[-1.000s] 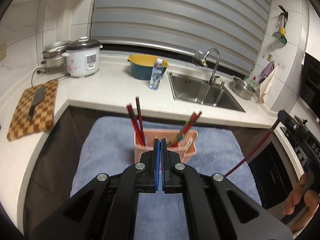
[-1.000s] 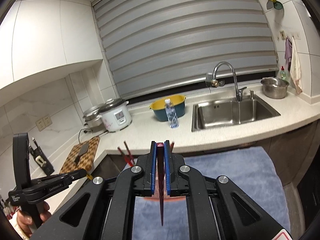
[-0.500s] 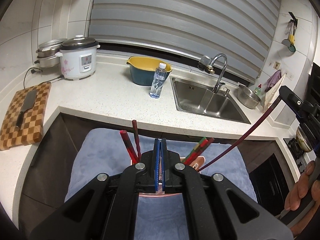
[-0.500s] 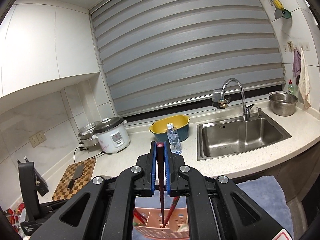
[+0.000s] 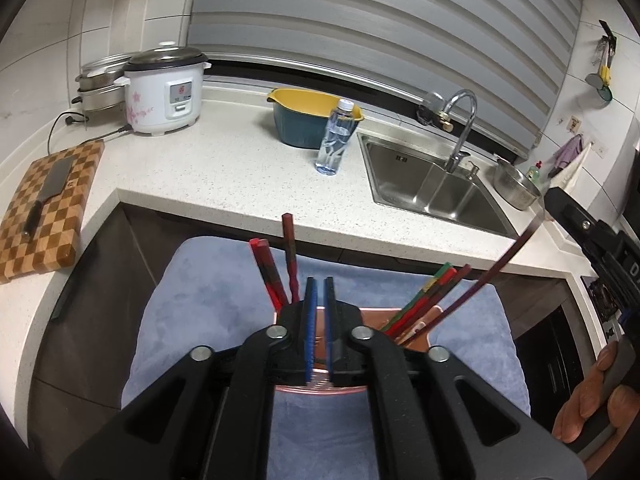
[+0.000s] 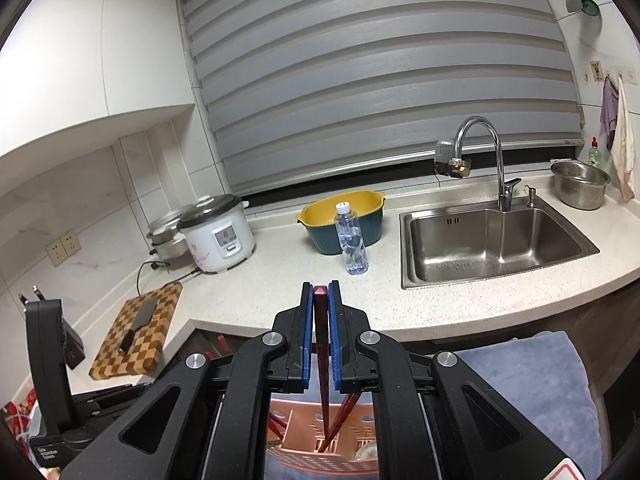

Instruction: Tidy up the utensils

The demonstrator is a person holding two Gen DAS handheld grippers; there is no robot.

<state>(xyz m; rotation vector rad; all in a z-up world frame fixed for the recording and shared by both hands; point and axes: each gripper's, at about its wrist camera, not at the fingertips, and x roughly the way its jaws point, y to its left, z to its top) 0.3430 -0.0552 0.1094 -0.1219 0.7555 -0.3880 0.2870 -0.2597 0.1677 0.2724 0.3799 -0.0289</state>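
A pink utensil basket (image 5: 320,385) stands on a blue towel (image 5: 192,320), partly hidden behind my left gripper (image 5: 319,292). Its jaws are nearly together and hold nothing. Two red chopsticks (image 5: 269,272) lean out of the basket's left part, several more (image 5: 424,300) out of its right part. My right gripper (image 6: 320,300) is shut on a dark red chopstick (image 6: 322,380). The chopstick points down, its tip inside the basket (image 6: 316,444). In the left wrist view it shows as a long slanted stick (image 5: 496,268) running up to the right gripper's body (image 5: 592,240).
A white counter (image 5: 224,176) wraps behind the towel. It holds a checkered board with a cleaver (image 5: 44,204), a rice cooker (image 5: 166,88), a yellow and teal basin (image 5: 308,120), a water bottle (image 5: 336,140) and a steel sink (image 5: 436,188).
My right gripper has lowered the chopstick so its tip went into the basket. My left gripper moved closer above the basket and its jaws have parted a little.
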